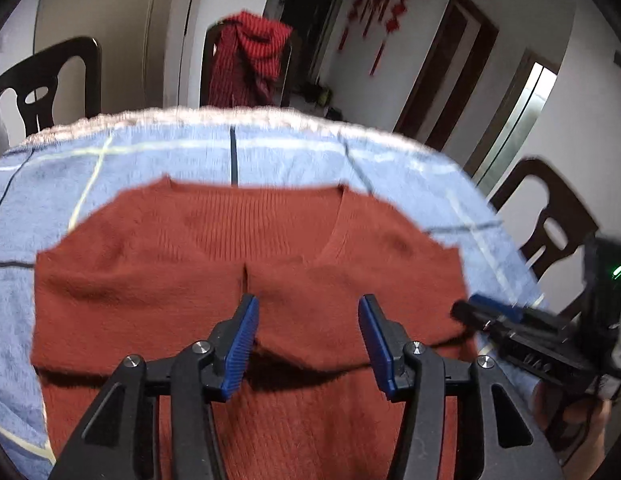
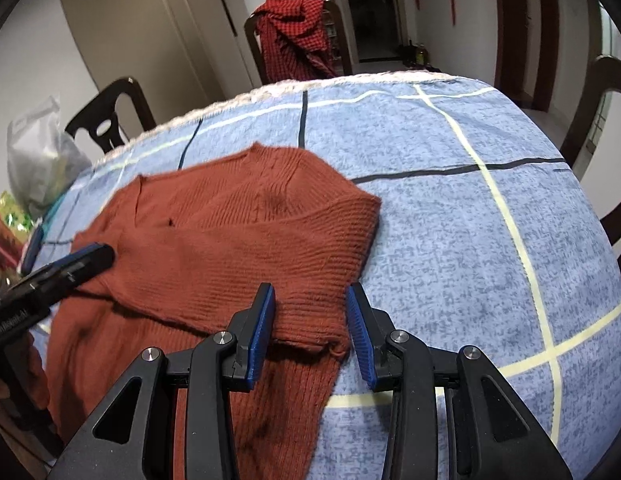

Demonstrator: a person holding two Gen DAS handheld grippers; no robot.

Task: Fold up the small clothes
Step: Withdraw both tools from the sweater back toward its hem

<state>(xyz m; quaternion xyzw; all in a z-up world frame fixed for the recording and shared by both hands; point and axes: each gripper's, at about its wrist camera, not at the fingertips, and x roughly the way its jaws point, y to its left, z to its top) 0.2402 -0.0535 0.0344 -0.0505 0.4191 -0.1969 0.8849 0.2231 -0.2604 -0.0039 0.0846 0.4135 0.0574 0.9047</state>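
Note:
A rust-red knit V-neck sweater (image 1: pixel 214 248) lies flat on a blue checked cloth (image 1: pixel 270 152), both sleeves folded across its chest. My left gripper (image 1: pixel 308 312) is open just above the folded sleeves, nothing between its pads. The right gripper (image 1: pixel 490 312) shows at that view's right edge. In the right wrist view the sweater (image 2: pixel 238 240) lies to the left, and my right gripper (image 2: pixel 310 304) is open, straddling the folded sleeve's edge at the sweater's right side. The left gripper (image 2: pixel 66 264) shows at the left, over the sweater.
Dark wooden chairs (image 1: pixel 50 80) ring the table; one (image 2: pixel 298 36) has a red checked garment draped over it. A clear plastic bag (image 2: pixel 38 160) and colourful packets (image 2: pixel 10 224) sit at the table's left edge. The blue cloth (image 2: pixel 470 240) stretches right of the sweater.

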